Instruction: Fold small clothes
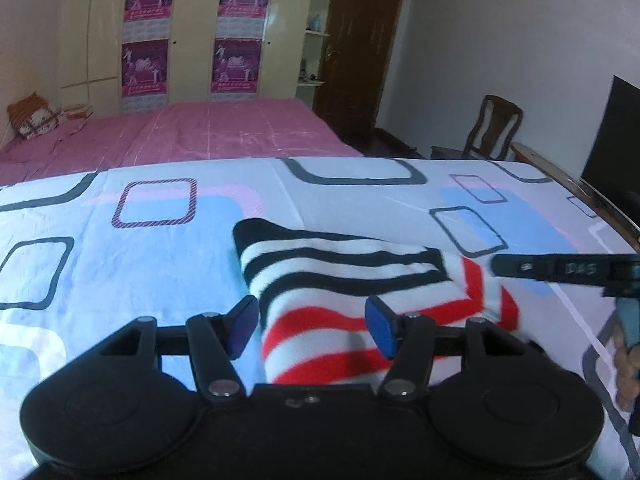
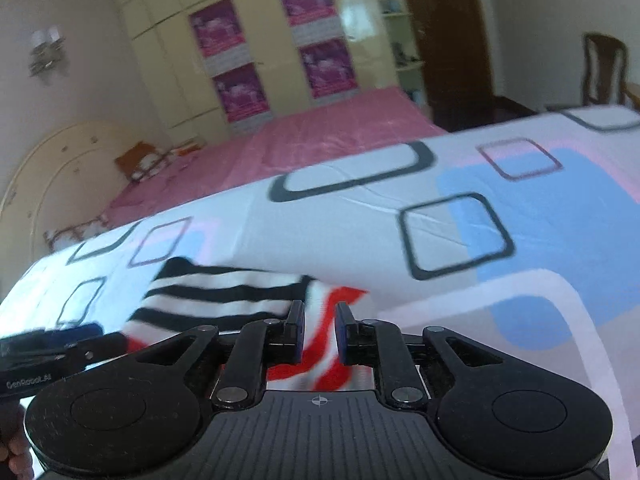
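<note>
A small striped garment (image 1: 344,292), white with black stripes at its far end and red stripes at its near end, lies folded on the patterned bedsheet (image 1: 140,248). My left gripper (image 1: 312,324) is open, its blue pads either side of the garment's red-striped end. My right gripper shows at the right edge of the left wrist view (image 1: 568,268). In the right wrist view the garment (image 2: 224,300) lies just ahead and left. My right gripper (image 2: 320,332) has a narrow gap between its pads, with red-striped cloth in it; a grip is unclear.
A pink bed (image 1: 192,128) lies beyond the sheet's far edge, with a cream wardrobe (image 1: 188,28) behind it. A wooden chair (image 1: 492,128) and a dark screen (image 1: 616,140) stand at the right. My left gripper's side shows at the lower left of the right wrist view (image 2: 52,352).
</note>
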### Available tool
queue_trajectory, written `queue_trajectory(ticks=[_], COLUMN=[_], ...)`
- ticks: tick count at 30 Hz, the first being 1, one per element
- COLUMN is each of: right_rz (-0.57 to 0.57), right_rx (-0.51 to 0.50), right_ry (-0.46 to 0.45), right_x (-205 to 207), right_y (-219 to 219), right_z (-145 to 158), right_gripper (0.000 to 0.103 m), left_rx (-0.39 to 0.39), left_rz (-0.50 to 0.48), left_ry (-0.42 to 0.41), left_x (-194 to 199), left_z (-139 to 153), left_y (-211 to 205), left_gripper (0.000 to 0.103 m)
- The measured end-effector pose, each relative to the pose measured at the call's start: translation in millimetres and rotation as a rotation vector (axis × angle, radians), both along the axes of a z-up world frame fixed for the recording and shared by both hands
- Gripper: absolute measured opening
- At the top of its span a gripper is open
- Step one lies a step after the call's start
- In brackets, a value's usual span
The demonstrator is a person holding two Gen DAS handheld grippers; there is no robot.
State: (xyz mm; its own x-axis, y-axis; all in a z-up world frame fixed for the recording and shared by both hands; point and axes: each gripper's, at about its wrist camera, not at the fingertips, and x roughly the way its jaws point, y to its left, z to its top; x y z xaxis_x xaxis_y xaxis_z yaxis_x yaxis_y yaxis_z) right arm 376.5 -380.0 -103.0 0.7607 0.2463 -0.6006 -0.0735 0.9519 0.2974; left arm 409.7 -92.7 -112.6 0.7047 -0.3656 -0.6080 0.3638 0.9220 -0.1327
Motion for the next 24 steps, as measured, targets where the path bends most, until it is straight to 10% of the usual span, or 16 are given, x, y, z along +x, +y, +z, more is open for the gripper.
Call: queue_trajectory(ticks=[13, 24], right_rz=[0.050, 0.044], right_rx=[-0.084, -0.027], right_ry=[0.074, 0.028], right_x=[-6.9, -38.9], right_y=[21.4, 14.5], right_z=[-39.3, -10.9], right_gripper=[0.015, 0.016], left_rx=[0.006, 0.008], left_rz=[0.023, 0.023], left_ry=[0.105, 0.090], left_x=[-3.7, -24.8], left_z=[-28.2, -11.0], left_y=[-2.2, 5.3], left_gripper=[0.070, 0.067])
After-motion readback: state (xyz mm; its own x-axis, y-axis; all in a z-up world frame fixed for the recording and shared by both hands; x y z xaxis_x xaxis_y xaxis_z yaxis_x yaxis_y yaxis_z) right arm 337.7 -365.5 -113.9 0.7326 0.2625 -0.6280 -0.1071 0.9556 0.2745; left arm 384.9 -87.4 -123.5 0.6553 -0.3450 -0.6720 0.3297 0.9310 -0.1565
